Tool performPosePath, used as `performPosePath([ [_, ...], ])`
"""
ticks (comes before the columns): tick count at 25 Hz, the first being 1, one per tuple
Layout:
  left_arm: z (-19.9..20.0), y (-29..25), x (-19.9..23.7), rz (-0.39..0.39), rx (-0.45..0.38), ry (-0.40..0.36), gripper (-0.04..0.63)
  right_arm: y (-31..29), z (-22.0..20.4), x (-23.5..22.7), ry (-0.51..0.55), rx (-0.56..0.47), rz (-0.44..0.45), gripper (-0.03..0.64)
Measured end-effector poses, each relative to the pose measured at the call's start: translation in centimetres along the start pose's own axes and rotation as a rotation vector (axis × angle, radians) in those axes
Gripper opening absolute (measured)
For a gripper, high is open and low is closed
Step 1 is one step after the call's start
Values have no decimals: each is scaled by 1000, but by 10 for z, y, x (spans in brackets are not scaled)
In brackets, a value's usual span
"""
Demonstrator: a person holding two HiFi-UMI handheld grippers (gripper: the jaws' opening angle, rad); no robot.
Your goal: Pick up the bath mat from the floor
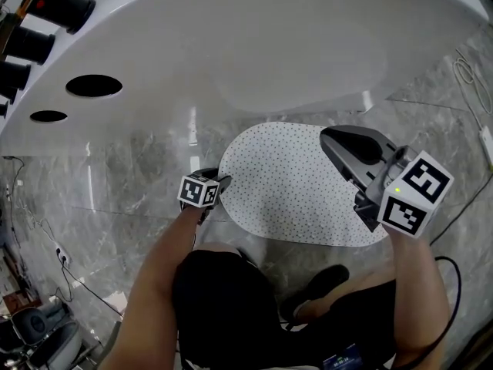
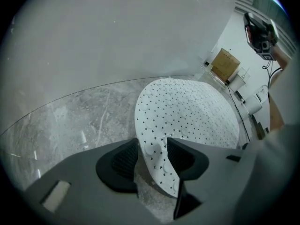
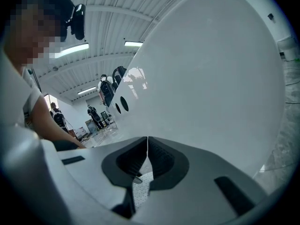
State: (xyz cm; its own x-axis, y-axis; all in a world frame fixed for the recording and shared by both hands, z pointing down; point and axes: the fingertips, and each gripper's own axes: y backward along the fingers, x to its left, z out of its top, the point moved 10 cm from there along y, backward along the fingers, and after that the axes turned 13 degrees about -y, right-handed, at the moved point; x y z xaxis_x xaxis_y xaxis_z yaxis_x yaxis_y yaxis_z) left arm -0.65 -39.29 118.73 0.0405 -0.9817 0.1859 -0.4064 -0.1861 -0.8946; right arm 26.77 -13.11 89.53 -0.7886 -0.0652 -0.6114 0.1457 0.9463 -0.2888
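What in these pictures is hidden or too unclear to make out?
- Head view: the mat's right end, behind the right claw.
- Right gripper view: nearly all the mat, covered by that claw's own body; only a sliver shows.
- Head view: much of the tub, cut off by the top edge.
- Right gripper view: the people far behind, too small to tell what they do.

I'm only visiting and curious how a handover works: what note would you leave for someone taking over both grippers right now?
Left gripper: jaws apart, with one end's edge of the bath mat between them, not yet clamped.
Right gripper: shut, empty, held above the mat.
Mat: the rest lies flat on the floor beside the white tub.
Done: left gripper set at the edge.
Left: close on it and lift the mat.
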Motion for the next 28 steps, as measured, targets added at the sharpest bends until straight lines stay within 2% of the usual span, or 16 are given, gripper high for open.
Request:
performPosePath([
  [5, -1, -9, -5, 31, 66, -46, 184, 8, 0, -3, -14, -24, -10, 6],
  [9, 1, -9, -3, 69, 89, -64, 110, 7, -1, -1, -4, -10, -5, 6],
  [10, 2, -10, -3, 74, 90, -66, 72, 7, -1, -1, -2, -9, -6, 6],
  [13, 1, -10, -4, 73, 85, -59, 61, 10, -2, -4, -3, -19, -19, 6],
  [17, 3, -4, -4, 44, 65, -37, 20, 14, -3, -7, -4, -32, -33, 6],
  [23, 9, 10, -6, -44, 26, -12, 14, 15, 0, -8, -19, -48, -35, 6],
  [28, 14, 25, -14, -78, -12, -2, 14, 10, 1, -3, -16, -53, -16, 6],
])
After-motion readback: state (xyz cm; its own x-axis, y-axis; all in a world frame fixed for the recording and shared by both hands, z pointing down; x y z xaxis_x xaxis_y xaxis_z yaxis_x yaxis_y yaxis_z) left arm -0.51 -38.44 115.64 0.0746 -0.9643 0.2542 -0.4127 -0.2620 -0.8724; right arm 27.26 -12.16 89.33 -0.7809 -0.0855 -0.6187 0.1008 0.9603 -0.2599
